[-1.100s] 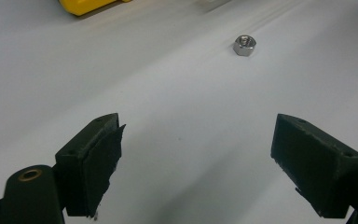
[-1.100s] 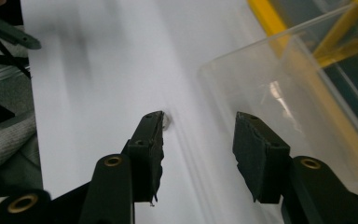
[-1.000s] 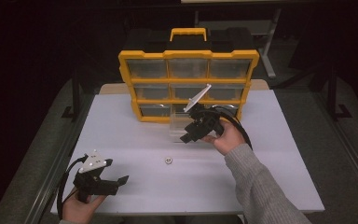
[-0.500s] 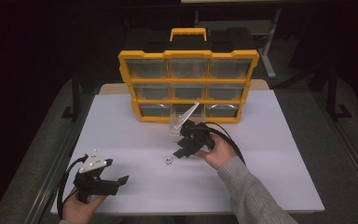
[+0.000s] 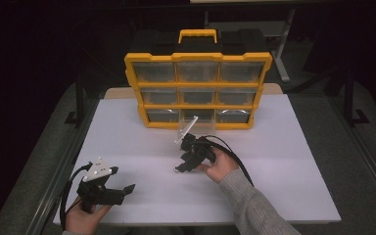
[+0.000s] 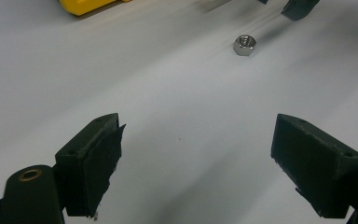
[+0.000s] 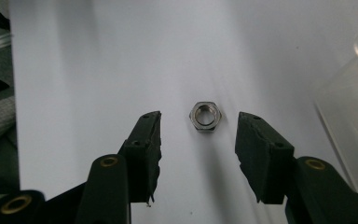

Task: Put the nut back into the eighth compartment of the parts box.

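Observation:
A small steel hex nut (image 7: 205, 116) lies flat on the white table (image 5: 284, 161). My right gripper (image 7: 198, 122) points down at it, jaws open, one on each side of the nut with a gap to each pad. From above, the right gripper (image 5: 181, 166) is low over the middle of the table, in front of the organizer. My left gripper (image 5: 122, 192) rests near the front left edge, open and empty. Its camera looks between the wide jaws of the left gripper (image 6: 196, 135) toward the nut (image 6: 244, 45) farther off.
A yellow organizer (image 5: 198, 90) with clear drawers stands at the back of the table. A clear plastic drawer (image 7: 354, 107) sits on the table just right of the nut in the right gripper view. Table edges drop to dark floor on both sides.
My right gripper has come down and toward the front left, from beside the organizer to just over the nut. The left gripper has stayed where it was.

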### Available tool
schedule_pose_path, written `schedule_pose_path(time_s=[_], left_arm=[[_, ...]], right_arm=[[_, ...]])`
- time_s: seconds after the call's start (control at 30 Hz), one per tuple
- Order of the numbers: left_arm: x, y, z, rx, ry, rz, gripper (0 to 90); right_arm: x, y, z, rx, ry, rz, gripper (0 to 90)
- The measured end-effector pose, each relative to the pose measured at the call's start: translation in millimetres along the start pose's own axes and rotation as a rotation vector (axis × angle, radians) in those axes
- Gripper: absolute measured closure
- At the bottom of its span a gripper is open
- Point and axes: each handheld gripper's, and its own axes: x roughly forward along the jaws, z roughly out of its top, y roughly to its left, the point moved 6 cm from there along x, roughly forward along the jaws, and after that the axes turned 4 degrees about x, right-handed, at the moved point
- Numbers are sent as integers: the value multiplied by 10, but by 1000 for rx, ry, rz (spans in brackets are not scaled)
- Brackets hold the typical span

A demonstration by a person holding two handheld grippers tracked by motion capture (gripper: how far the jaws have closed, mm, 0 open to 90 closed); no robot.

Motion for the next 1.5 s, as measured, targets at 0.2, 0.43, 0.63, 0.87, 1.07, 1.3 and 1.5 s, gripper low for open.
schedule_pose_path(time_s=[0.2, 0.43, 0.63, 0.87, 1.07, 1.3, 1.5], left_arm=[[0, -3, -5, -8, 3, -1, 157], [-1, -4, -7, 0, 9, -2, 157], [-3, 0, -6, -4, 3, 0, 157], [-6, 14, -7, 1, 1, 2, 157], [-6, 2, -6, -12, 0, 2, 157], [-13, 12, -9, -6, 3, 0, 157], [-15, 7, -6, -9, -1, 1, 157]], right_arm=[[121, -28, -18, 23, 11, -5, 517], [256, -39, -13, 29, 37, -9, 560], [322, -44, -27, 51, 60, -2, 597], [360, -30, -9, 41, 64, -14, 647], [371, -18, -3, 34, 80, -34, 654], [371, -32, -16, 27, 109, -69, 660], [381, 9, -9, -13, 137, -114, 661]])
